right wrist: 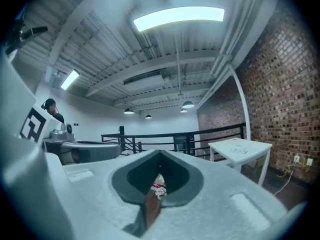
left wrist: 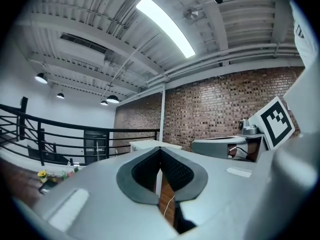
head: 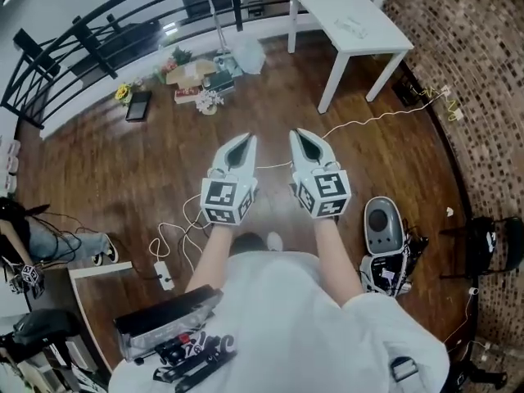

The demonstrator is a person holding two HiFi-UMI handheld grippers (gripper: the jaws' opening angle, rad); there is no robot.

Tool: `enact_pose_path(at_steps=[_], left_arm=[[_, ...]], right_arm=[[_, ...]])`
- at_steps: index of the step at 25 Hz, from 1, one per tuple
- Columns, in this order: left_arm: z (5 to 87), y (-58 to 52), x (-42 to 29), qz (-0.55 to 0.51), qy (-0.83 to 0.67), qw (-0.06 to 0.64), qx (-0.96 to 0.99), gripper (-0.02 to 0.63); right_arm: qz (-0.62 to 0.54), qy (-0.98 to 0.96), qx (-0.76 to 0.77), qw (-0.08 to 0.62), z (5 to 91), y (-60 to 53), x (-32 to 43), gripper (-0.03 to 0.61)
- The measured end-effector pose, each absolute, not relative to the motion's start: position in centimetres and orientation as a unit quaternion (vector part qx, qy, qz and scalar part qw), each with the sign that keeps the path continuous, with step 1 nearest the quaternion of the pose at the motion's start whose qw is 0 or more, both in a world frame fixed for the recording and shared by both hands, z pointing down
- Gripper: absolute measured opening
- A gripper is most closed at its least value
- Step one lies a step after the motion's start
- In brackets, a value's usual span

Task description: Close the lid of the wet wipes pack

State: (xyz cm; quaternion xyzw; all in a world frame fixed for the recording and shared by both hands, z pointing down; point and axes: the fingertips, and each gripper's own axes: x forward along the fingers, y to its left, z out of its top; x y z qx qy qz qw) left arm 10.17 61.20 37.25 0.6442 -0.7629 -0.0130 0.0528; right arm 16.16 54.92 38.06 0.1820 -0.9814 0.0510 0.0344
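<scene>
Light was bright and even, coming from a long ceiling strip lamp (left wrist: 165, 26), which glared white in both gripper views. Those views bent hard at the edges, with black corners, and the foreground round the jaws was soft. The head view curved too, and its wooden floor (head: 123, 170) showed faint sheen.

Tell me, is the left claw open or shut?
Shut. On the left gripper the jaw tips meet and nothing is held; only wooden floor shows through the gap below.
</scene>
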Motion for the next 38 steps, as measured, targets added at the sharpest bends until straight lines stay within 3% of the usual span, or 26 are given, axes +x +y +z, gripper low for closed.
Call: enact_pose_path(at_steps=[9,23,32,38], left_arm=[[40.3,50.1,6.9,0.002,-0.732,0.086,0.675,0.017],[38.7,26.1,-7.8,-0.036,-0.673,0.085,0.734,0.017],[41.2,13.3,-6.6,-0.028,-0.625,0.111,0.772,0.017],[40.9,0.8,-6.4,0.001,-0.612,0.088,0.786,0.017]], right_arm=[[0.074,-0.975,0.196,0.070,41.6,45.9,11.9,-0.011],[0.052,-0.961,0.256,0.095,41.2,24.1,-1.7,-0.009],[0.096,-0.929,0.341,0.109,44.2,11.2,1.5,-0.010],[0.066,-0.934,0.339,0.088,42.8,-2.2,0.2,-0.011]])
